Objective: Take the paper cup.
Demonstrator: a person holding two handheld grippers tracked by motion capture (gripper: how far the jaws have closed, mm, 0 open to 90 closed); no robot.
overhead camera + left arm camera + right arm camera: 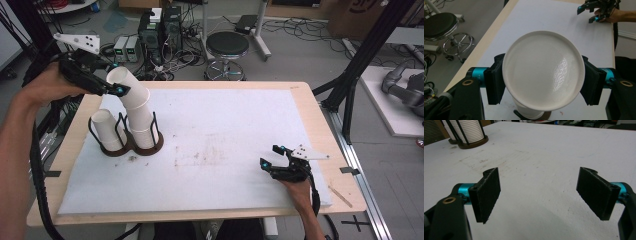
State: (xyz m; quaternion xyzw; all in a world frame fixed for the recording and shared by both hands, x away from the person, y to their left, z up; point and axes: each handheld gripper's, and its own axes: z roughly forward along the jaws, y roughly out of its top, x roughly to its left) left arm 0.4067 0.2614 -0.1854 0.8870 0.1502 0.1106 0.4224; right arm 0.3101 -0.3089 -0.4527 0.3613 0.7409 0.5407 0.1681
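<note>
White paper cup (127,86), top one of a nested stack (142,127), sits clamped crosswise between the pads of the left gripper (119,90), near the far left corner of the white foam-covered worktop (235,145). In the left gripper view the cup's closed round base (543,70) faces the camera, one black pad pressing on each side. Cup's long axis tilts up and toward the left edge, off the line of the stack below; its lower end is apparently not yet clear of the next cup. That stack stands in the right ring of a dark two-ring wire holder (132,147); a second white cup stack (106,129) stands in the left ring, just beside. Judgement: pull should follow the tilted axis, up and left, or the cup beneath may drag along and rock the holder. Right gripper (274,159) rests near the near right corner, well apart from the holder, jaws standing wide with nothing between them. Left hand (47,82) is clearly the nearer one.
</note>
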